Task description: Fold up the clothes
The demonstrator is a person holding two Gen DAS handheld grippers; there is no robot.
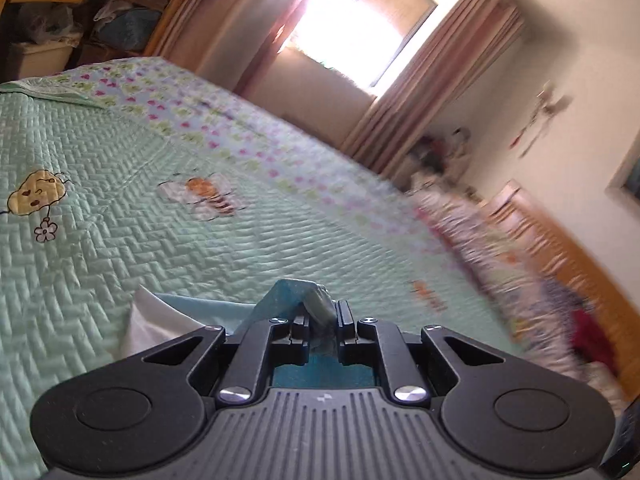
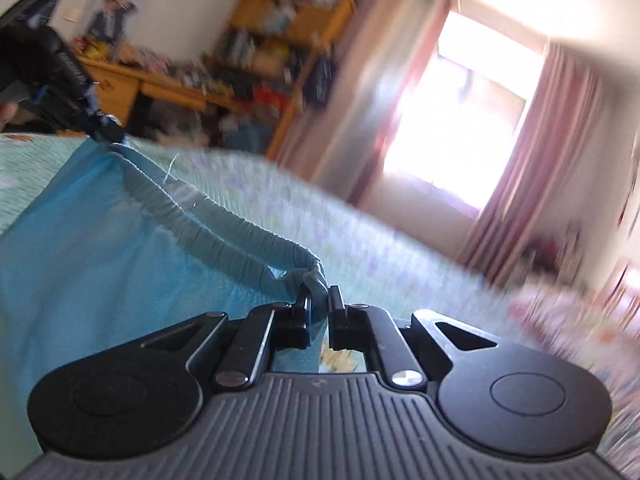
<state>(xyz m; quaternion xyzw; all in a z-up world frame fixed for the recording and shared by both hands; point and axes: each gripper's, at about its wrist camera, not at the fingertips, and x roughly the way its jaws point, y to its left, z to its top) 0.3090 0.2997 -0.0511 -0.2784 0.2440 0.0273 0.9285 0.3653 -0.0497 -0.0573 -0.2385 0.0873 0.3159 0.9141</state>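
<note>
Spanning quilted bed, teal garment, window beyond

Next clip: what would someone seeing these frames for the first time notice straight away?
A blue garment stretched by its gathered waistband between both hand-held grippers: the right hand-held gripper pinches one end, the left hand-held gripper the other. Beneath lies a green quilted bedspread; behind, a glaring window.

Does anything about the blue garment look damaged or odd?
Slightly. Loose white threads stick out from the elastic waistband of the blue garment, so the seam looks frayed there. Otherwise nothing stands out; both tools grip the waistband.
</note>
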